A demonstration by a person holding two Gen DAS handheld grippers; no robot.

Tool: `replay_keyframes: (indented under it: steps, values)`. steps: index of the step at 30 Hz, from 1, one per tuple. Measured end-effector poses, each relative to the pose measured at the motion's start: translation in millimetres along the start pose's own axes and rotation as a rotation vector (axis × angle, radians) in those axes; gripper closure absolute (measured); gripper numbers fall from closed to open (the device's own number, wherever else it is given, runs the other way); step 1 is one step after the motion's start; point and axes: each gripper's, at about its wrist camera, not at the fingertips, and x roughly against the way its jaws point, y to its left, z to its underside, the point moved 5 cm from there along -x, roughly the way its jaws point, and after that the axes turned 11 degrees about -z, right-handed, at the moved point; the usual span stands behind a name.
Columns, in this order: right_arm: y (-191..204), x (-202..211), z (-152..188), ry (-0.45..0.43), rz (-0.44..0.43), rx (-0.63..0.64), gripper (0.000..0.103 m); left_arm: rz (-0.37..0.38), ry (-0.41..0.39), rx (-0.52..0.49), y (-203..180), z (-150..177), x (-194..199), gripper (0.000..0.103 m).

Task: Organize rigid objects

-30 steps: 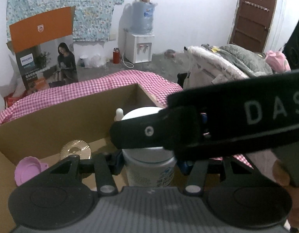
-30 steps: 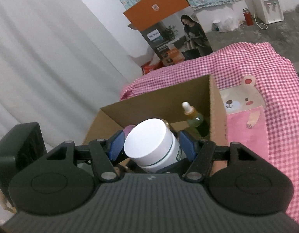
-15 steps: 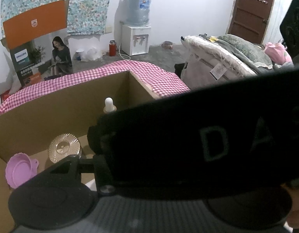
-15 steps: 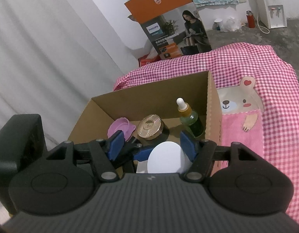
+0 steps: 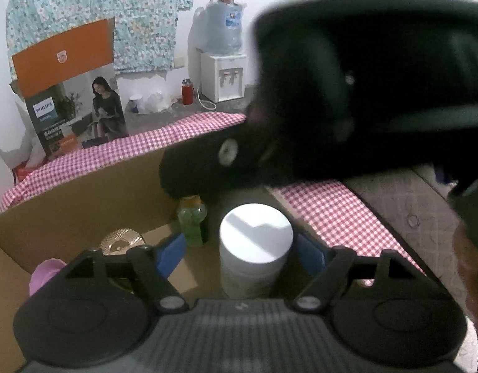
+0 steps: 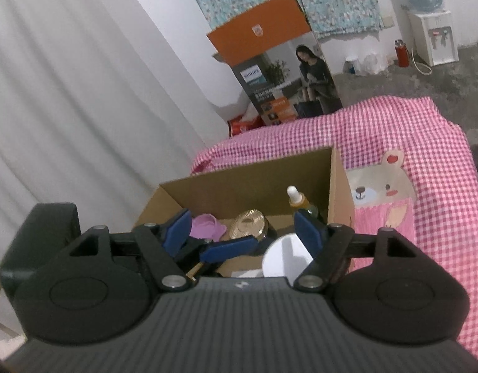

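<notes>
I've set the white jar [image 5: 256, 248] upright by the cardboard box [image 6: 245, 180]'s right wall, beside the dropper bottle [image 6: 301, 206]. Both jaws have just been opening: my left gripper [image 5: 240, 256] straddles the jar without pressing, and my right gripper [image 6: 245, 233] holds nothing.

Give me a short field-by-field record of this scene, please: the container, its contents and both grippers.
container: cardboard box on pink checked cloth
contents: white jar, green dropper bottle, gold lid, purple piece
left gripper: jaws just opening, pads clear of jar
right gripper: jaws just opening, nothing held
</notes>
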Motion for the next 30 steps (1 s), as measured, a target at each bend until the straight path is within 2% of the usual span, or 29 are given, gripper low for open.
replay_keyframes:
  steps: [5, 8, 10, 12, 14, 19, 26, 28, 30]
  values:
    - [16.1, 25.2, -7.5, -0.076, -0.016, 0.011, 0.022, 0.010, -0.064, 0.004, -0.4, 3.4, 34.9, 0.012]
    - [28.5, 46.1, -8.5, -0.130, -0.031, 0.015, 0.016, -0.015, -0.122, -0.016, 0.3, 6.7, 62.1, 0.004]
    - [38.6, 62.7, -6.3, -0.172, -0.026, 0.030, 0.012, -0.020, -0.144, -0.013, 1.9, 10.1, 78.9, 0.001]
    - [46.5, 79.0, -2.3, -0.209, -0.021, 0.047, 0.001, -0.025, -0.164, -0.001, 4.5, 15.7, 96.1, 0.000]
    - [56.0, 94.9, 4.6, -0.255, -0.002, 0.060, 0.001, -0.039, -0.182, 0.006, 7.7, 21.4, 109.8, 0.000]
    - [70.8, 117.3, 29.2, -0.319, 0.079, 0.049, 0.001, -0.120, -0.207, 0.053, 19.0, 25.7, 135.9, 0.000]
    - [89.6, 120.1, 56.0, -0.317, 0.251, 0.083, 0.001, -0.246, -0.157, 0.101, 25.9, 35.2, 155.1, 0.000]
    - [96.6, 118.7, 59.6, -0.310, 0.315, 0.106, 0.001, -0.252, -0.157, 0.104, 26.2, 38.8, 157.7, 0.000]
    - [102.9, 117.0, 63.2, -0.304, 0.398, 0.130, 0.001, -0.224, -0.147, 0.108, 26.6, 43.6, 159.8, 0.000]
